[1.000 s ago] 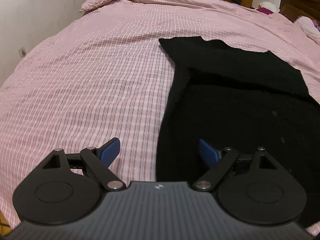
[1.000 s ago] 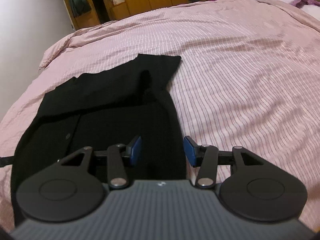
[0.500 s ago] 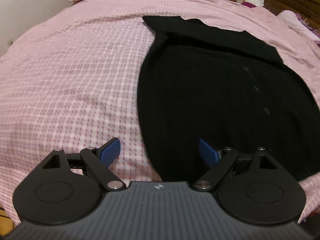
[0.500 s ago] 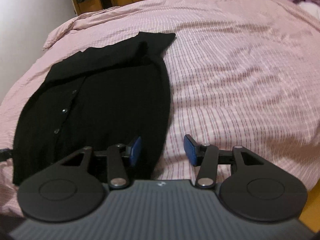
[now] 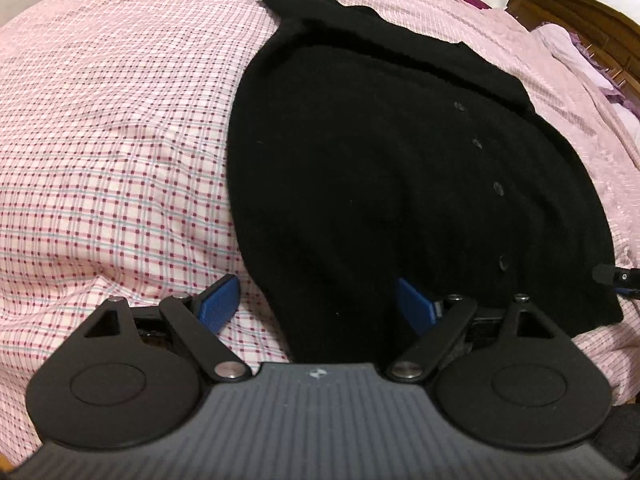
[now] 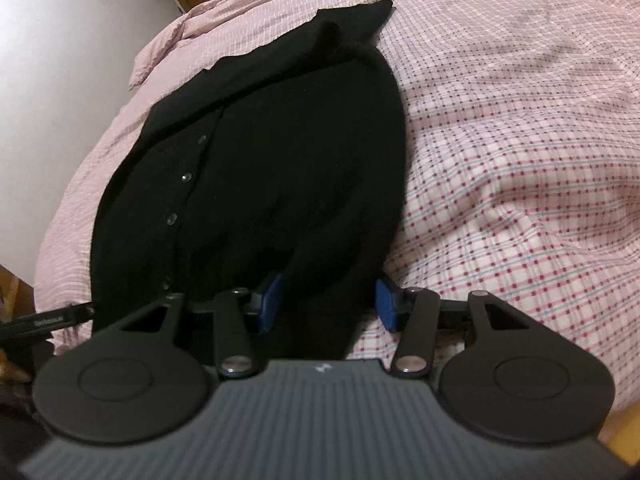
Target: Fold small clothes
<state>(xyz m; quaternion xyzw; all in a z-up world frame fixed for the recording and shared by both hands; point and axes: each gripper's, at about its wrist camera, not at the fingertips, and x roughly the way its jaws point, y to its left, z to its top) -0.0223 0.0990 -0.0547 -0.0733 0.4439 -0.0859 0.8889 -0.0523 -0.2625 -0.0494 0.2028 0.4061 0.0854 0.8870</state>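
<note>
A black buttoned cardigan [image 5: 380, 160] lies flat on the pink checked bed cover [image 5: 100, 140], its sleeves folded across the far end. My left gripper [image 5: 314, 288] hovers wide open over the near left corner of the hem, one finger above the cover and the other above the cloth. In the right wrist view the cardigan [image 6: 280, 140] runs down to my right gripper [image 6: 328, 284]. That gripper is partly open at the near right corner of the hem. Black cloth shows in the gap between its blue pads [image 6: 386, 300], which do not pinch it.
The bed cover [image 6: 520, 160] spreads wide on both sides of the garment. A dark wooden headboard [image 5: 580, 12] and pillows [image 5: 568, 44] are at the far right. A white wall [image 6: 60, 60] stands beyond the bed. The bed's near edge is just under both grippers.
Both grippers have come down and closer to the cardigan's near hem, tilting more steeply. The garment now fills more of each view. The jaws' widths look unchanged.
</note>
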